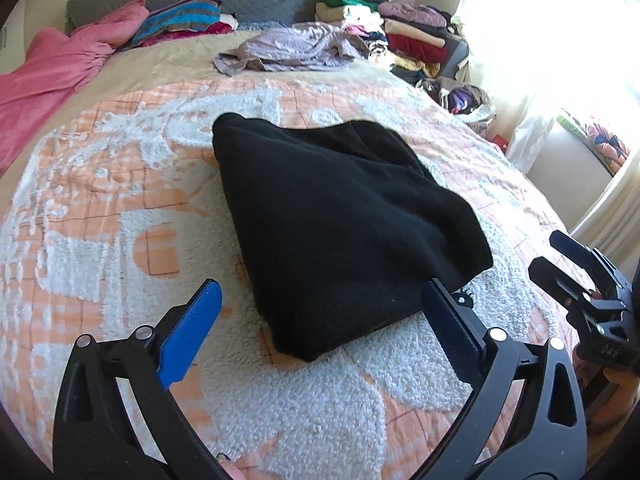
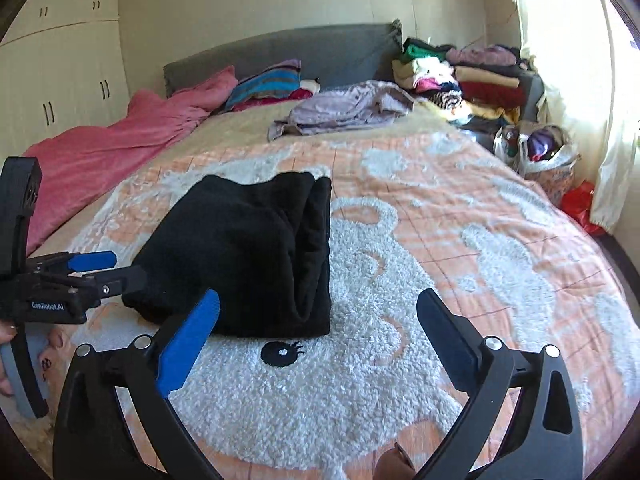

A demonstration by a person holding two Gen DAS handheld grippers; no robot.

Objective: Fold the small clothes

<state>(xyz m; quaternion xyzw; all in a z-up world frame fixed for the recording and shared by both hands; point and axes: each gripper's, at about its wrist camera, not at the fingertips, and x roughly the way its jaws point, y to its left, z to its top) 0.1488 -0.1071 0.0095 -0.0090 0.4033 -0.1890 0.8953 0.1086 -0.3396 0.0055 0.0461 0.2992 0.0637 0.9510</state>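
At the far left, a pink blanket (image 2: 120,140) lies along the bed's edge. Your left gripper (image 1: 320,320) hangs with its fingers spread wide, its right finger (image 1: 452,320) at the near edge of the folded black garment (image 1: 340,216), pinching nothing. That garment rests in a thick bundle on the orange-and-white bedspread (image 2: 440,240). Further right, your right gripper (image 2: 320,332) hovers just off the bundle's right side, fingers also spread and empty. Stacked clothes (image 2: 472,80) sit at the bed's far right corner.
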